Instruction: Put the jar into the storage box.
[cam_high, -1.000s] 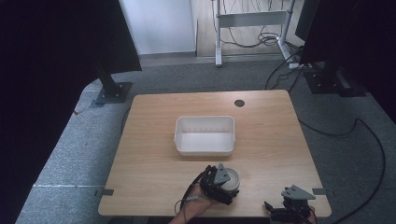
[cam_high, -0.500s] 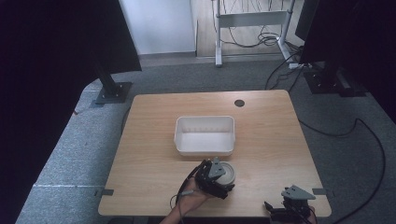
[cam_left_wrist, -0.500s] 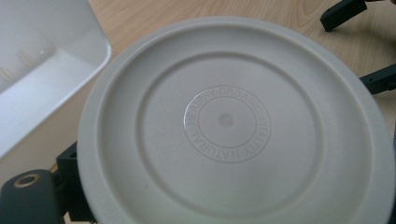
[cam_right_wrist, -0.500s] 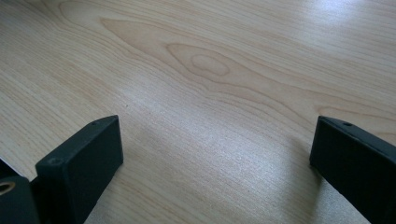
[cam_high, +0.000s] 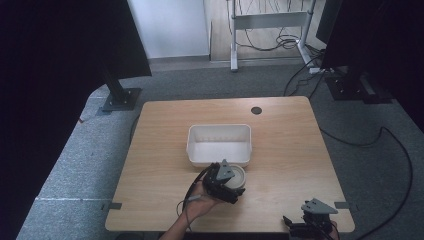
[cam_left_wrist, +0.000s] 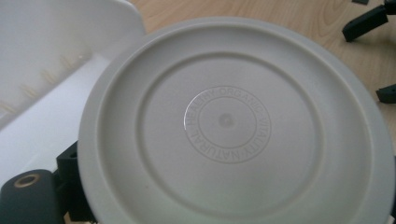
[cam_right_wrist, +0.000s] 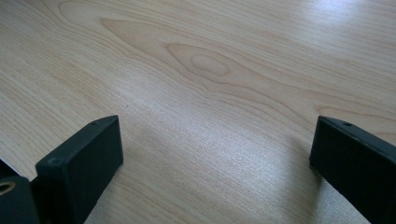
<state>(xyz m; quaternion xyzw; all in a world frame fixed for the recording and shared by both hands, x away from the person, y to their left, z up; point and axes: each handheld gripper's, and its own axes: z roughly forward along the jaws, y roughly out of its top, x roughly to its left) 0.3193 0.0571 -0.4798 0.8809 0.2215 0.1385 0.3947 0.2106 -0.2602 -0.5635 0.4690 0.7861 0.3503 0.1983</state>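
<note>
At the near edge of the wooden surface (cam_high: 165, 150) the right gripper (cam_high: 311, 225) sits low by the right corner, its jaws spread wide with nothing but bare wood grain between them in the right gripper view.

Further in, near the middle, the left gripper (cam_high: 231, 186) carries a round off-white plastic lid (cam_left_wrist: 233, 126). In the left gripper view the lid's flat face is turned to the camera, embossed lettering ringing its centre, and a black jaw shows at its lower left edge, so the gripper looks clamped on the lid's rim, though the second jaw is hidden. From the high view the lid (cam_high: 236, 176) is just in front of the near wall of the white rectangular bin (cam_high: 218, 161), close to touching it, and seems to be held clear of the surface.

The step in hand looks like carrying the lid to the bin. The next move would call for lifting the lid over the near wall, holding it above the bin's hollow, then letting the jaws part.

Compared with a second ago, the left gripper and lid have moved forward and somewhat left, from well short of the bin to just beside its wall. The right gripper and the bin have not shifted.
</note>
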